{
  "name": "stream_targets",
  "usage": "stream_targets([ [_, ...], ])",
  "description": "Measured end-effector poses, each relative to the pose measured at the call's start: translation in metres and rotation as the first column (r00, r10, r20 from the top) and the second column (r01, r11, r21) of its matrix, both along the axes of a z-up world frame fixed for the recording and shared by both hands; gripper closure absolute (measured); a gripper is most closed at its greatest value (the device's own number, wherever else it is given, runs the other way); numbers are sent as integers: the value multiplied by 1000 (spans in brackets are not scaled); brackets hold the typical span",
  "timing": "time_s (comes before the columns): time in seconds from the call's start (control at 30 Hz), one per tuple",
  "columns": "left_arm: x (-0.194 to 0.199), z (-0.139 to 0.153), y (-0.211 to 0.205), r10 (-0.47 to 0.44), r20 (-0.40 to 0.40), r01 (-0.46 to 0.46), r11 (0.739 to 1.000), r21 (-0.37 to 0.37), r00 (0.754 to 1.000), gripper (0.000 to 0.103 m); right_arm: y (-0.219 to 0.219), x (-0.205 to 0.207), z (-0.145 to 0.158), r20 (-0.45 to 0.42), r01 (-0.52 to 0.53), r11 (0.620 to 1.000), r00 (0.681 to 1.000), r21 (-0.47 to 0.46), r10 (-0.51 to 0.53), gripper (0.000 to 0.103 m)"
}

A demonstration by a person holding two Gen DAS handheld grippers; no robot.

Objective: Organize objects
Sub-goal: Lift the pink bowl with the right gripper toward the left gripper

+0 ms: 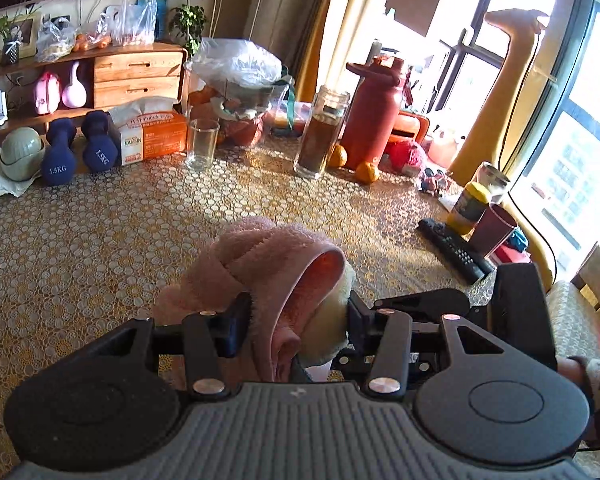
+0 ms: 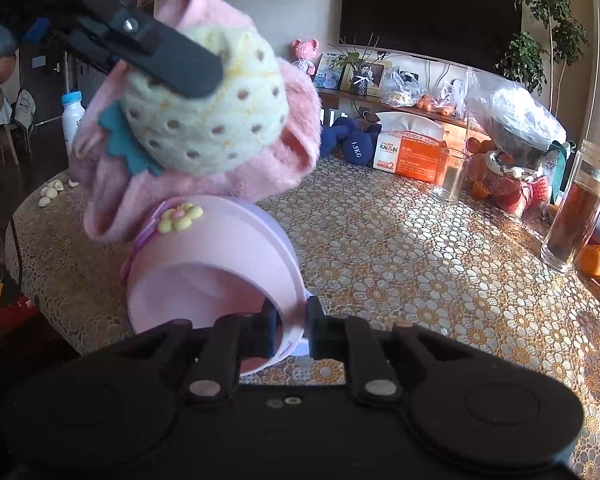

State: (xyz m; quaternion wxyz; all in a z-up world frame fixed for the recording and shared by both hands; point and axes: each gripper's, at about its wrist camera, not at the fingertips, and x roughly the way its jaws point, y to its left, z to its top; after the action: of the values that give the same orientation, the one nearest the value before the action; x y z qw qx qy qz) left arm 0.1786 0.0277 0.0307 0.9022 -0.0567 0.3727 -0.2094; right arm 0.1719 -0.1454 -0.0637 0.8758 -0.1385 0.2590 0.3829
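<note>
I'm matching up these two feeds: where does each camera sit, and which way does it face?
Left wrist: rides the left gripper, facing the window and cluttered table; its fingers clamp a pink plush toy.
Right wrist: rides the right gripper, facing the TV; its fingers pinch the rim of a pink bucket.
Shared: toy, dumbbells, drinking glass, tissue box.

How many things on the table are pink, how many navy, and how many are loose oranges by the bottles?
Pink: 2, the plush held in the left gripper and the bucket held by the right gripper
Navy: 2, the dumbbells
Loose oranges: 2
Total: 6
</note>
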Motion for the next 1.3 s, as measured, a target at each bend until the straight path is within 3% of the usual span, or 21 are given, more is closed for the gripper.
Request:
stream_targets([
  [0.13, 7, -7, 16, 37, -30, -39, 996, -76, 999, 54, 2, -1, 1, 13, -9, 1000, 1000, -10, 9, 90],
  [0.37, 10, -11, 33, 113, -53, -118, 986, -115, 992, 54, -2, -1, 6, -15, 23, 999, 1000, 24, -23, 89],
  [0.5, 4, -16, 37, 130, -70, -138, 983, -122, 989, 54, -1, -2, 3, -8, 46, 999, 999, -3, -46, 89],
  [0.6, -1, -17, 38, 152, -66, -159, 980, -117, 986, 54, -6, 0, 5, -40, 83, 997, 996, 9, -82, 86],
  [0.67, -4, -18, 41, 171, -69, -178, 977, -120, 983, 54, -19, 1, 7, -105, 118, 992, 988, 54, -112, 84],
  [0.83, -19, -18, 41, 173, -52, -178, 978, -111, 984, 54, -61, -5, 13, -338, 239, 936, 930, 257, -145, 76],
  [0.9, -25, -18, 41, 175, -44, -179, 977, -112, 984, 54, -66, -11, 19, -389, 260, 911, 913, 319, -124, 55],
  [0.97, -31, -18, 41, 178, -33, -181, 978, -106, 983, 54, -63, -17, 25, -414, 268, 890, 905, 368, -101, 45],
  [1.07, -40, -19, 43, 188, -23, -190, 977, -98, 982, 54, -54, -15, 27, -462, 282, 866, 884, 412, -68, 45],
  [1.23, -53, -22, 49, 204, -29, -206, 972, -111, 979, 54, -41, -2, 16, -599, 380, 788, 801, 484, -19, 46],
  [1.3, -57, -23, 51, 203, -30, -205, 972, -111, 979, 54, -36, 1, 9, -630, 410, 775, 777, 482, -20, 59],
])
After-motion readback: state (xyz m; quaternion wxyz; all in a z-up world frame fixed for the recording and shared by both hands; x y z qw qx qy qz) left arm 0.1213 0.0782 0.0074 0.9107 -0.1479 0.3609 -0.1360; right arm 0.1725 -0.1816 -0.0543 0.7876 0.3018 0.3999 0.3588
